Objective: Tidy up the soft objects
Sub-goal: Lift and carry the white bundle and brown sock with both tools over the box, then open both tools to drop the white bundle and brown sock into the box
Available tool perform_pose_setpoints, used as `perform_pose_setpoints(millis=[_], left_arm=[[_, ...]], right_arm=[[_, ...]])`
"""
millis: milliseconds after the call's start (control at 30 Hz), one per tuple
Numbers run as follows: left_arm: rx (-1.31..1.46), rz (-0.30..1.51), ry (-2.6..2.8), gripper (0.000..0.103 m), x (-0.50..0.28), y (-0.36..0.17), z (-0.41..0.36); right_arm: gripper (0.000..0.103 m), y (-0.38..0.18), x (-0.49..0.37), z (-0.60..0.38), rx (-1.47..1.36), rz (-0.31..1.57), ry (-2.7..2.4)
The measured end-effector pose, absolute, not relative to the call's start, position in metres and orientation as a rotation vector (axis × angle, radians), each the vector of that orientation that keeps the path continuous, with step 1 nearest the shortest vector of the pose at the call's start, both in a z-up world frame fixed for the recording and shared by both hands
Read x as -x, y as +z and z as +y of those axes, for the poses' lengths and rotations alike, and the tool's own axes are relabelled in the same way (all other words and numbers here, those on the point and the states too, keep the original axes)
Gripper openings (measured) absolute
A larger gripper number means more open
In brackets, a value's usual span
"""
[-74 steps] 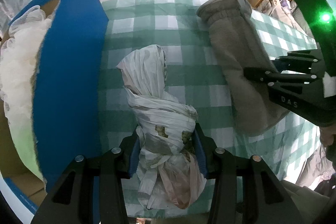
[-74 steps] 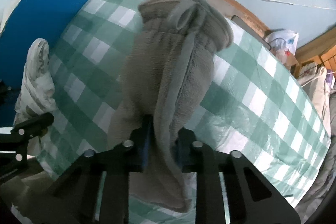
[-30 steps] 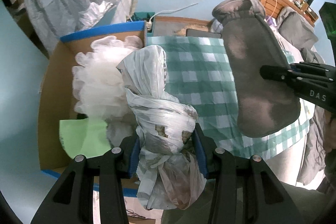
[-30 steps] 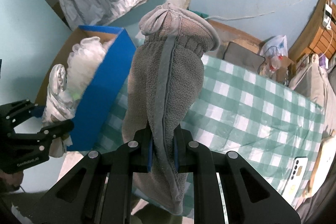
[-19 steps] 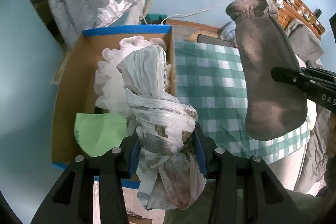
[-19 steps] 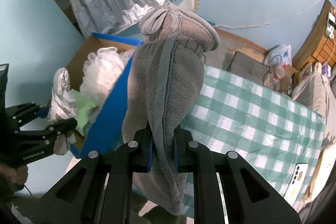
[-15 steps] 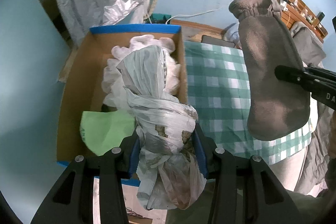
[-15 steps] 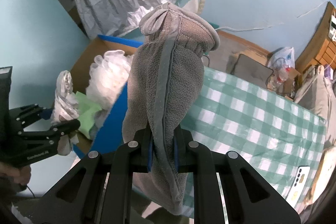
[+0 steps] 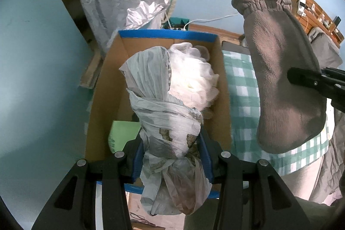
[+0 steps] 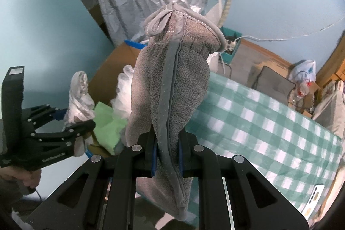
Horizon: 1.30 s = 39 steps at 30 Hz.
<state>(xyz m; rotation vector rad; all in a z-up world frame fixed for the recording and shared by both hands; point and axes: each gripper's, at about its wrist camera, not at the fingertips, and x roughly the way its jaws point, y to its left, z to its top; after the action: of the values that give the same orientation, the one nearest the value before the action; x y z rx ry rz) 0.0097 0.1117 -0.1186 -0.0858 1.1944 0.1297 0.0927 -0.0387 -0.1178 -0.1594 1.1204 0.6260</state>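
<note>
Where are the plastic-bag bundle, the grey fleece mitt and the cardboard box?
plastic-bag bundle [image 9: 168,122]: left wrist view, wrapped middle.
grey fleece mitt [image 10: 172,87]: right wrist view, seam.
cardboard box [image 9: 107,83]: left wrist view, inner left wall.

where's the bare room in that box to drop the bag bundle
In the cardboard box, the bare brown floor runs along its left wall, beside the white netting and beyond the green sheet. The right half is crowded. The left gripper holds the plastic bag bundle above it.

Matt fleece mitt [image 10: 172,87], crinkly plastic bundle [image 9: 168,122], bare cardboard box [image 9: 103,100]
</note>
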Motion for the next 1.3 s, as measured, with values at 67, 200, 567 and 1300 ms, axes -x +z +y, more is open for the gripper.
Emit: perform_pose_setpoints(millis=[67,200,567,1300], left_arm=[[0.08,1.195,0.134,0.046,-0.012,-0.121,0.118],[0.07,1.201,0.137,0.046,-0.018,-0.125,0.132],[0.045,1.23,0.14,0.046,-0.037,-0.146,0.164],[-0.037,1.288,0.118,0.073,-0.063,-0.183,0.176]], right_arm=[[0.013,-0.117,-0.093,-0.028,0.161,1.118,0.639],[0.013,-0.118,-0.093,-0.01,0.166,1.117,0.662],[0.013,-0.134,-0.093,0.033,0.166,1.144,0.694],[0.013,-0.18,-0.098,0.06,0.085,1.268,0.674]])
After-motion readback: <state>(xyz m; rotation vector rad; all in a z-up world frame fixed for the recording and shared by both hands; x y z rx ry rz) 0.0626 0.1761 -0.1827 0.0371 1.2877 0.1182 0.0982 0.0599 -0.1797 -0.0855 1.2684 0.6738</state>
